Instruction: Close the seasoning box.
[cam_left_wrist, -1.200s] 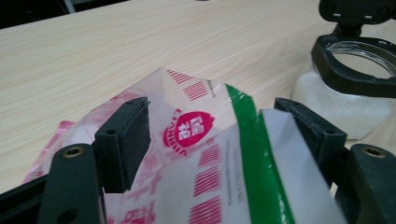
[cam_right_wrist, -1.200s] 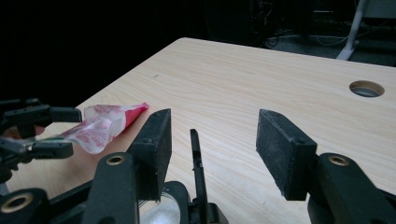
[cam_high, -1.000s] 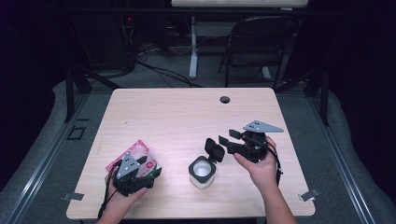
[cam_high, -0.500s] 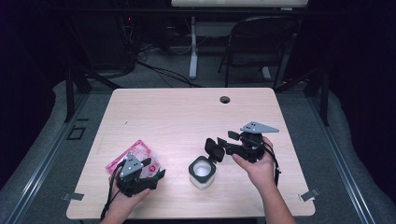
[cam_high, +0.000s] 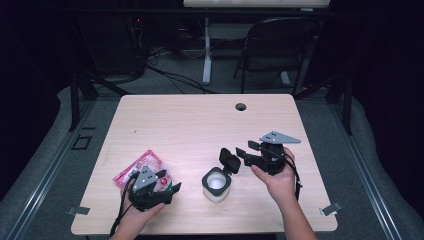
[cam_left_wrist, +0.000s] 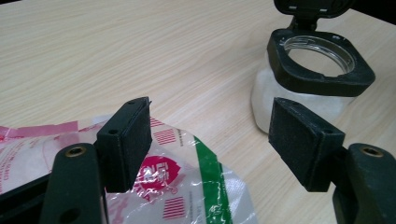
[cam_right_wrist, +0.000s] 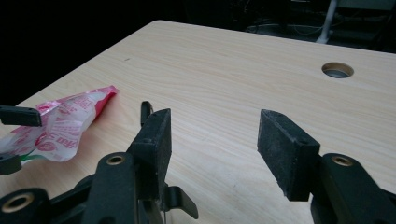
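The jar (cam_high: 216, 185) stands near the front of the table (cam_high: 200, 125) with its black flip lid (cam_high: 229, 161) up, ready to be filled. The right gripper (cam_high: 239, 151) sits just beside that lid; its jaws have just been opening and hold nothing. The left gripper (cam_high: 172, 189) is wide open over the pink packet (cam_high: 131, 170), likely to pick it up.

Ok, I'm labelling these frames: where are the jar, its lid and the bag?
jar (cam_left_wrist: 275, 100), left gripper view, on its clear side wall.
lid (cam_high: 230, 160), high view, on the middle of the flipped-open black flap.
bag (cam_right_wrist: 70, 122), right gripper view, on its red-and-white printed face.
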